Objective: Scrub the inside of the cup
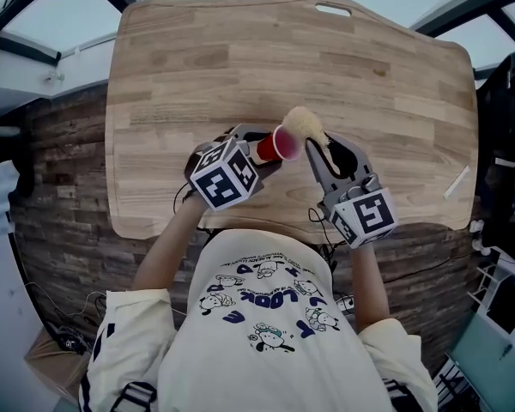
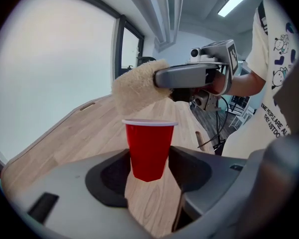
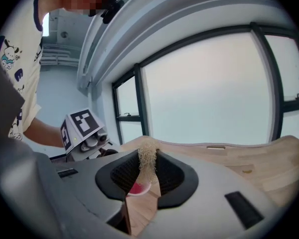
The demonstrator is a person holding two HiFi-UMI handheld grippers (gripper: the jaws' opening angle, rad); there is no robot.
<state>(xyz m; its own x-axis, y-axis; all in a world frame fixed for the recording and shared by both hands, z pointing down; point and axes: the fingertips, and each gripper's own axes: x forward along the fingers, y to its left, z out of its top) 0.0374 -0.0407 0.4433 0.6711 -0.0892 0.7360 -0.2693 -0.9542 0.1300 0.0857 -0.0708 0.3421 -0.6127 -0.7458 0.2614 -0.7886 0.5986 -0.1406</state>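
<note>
A big light wooden table [image 1: 197, 67] with a slot cut near its far edge fills most of the head view. A person in a cream T-shirt with cartoon prints [image 1: 257, 316] stands at its near edge and holds both tools over it.

The left gripper [image 1: 270, 149] has its fingers on both sides of a red plastic cup [image 2: 149, 151] and holds it by the lower part. The cup is up off the table, near the middle of the near edge, with its open end turned toward the other tool.

The right gripper [image 3: 147, 167] has its fingers close together, pinching a fluffy tan scrubber [image 3: 147, 156]. The scrubber sits right by the cup's white rim, not down inside. I cannot tell if they touch.

A small white strip [image 1: 456, 183] lies near the table's right edge.
</note>
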